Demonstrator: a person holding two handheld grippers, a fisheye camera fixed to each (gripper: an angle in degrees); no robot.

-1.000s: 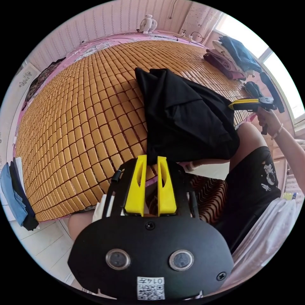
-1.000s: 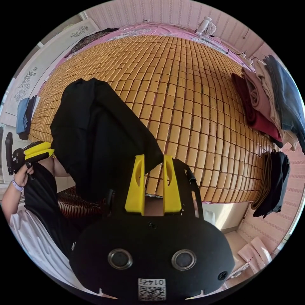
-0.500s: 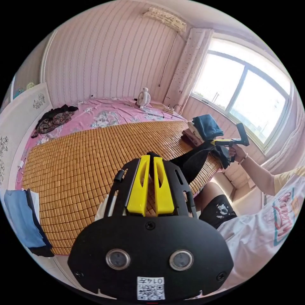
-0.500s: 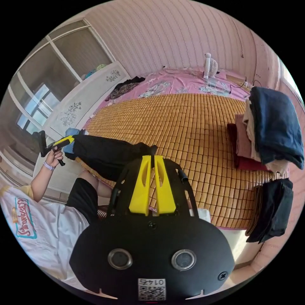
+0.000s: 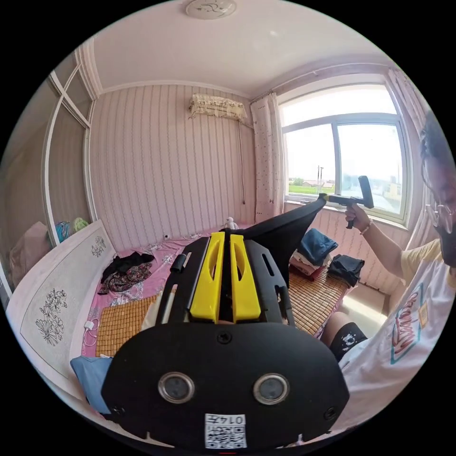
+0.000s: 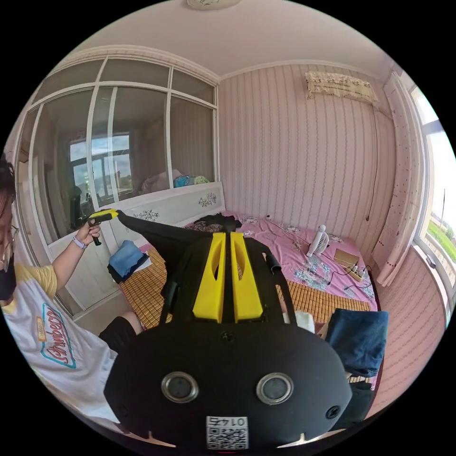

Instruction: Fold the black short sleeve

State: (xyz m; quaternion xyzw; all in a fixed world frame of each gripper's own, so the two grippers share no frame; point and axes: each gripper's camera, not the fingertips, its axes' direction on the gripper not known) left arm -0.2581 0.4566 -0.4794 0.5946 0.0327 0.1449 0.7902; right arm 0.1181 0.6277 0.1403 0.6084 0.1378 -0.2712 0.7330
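Lift-off: both tongs have swung up from the bed, and the black short sleeve has gone up with them. A second ago it lay half draped on the bamboo mat with the cameras looking down at it; now both views look across the room at wall and window, and the cloth hangs in the air, stretched between the two hands.

In the left gripper view, the left tongs show their yellow jaws drawn almost together, with a dark strip of fabric pinched at the tips. Across the frame, the right tongs are held high in front of the window, the far corner of the garment running taut up to them.

The right gripper view mirrors it: the right tongs are closed down to a thin slit with black cloth at the tips, and the left tongs sit out at arm's length, the shirt's edge pulled into a straight line toward them.

So each jaw pair is clamped on a corner, and the shirt is well clear of the bed. That reads as a shake-out or a spread, the step before laying it flat. Folding proper looks not yet begun; the garment needs to come back down smooth on the mat, clear of the stacked clothes at the bed's edge.
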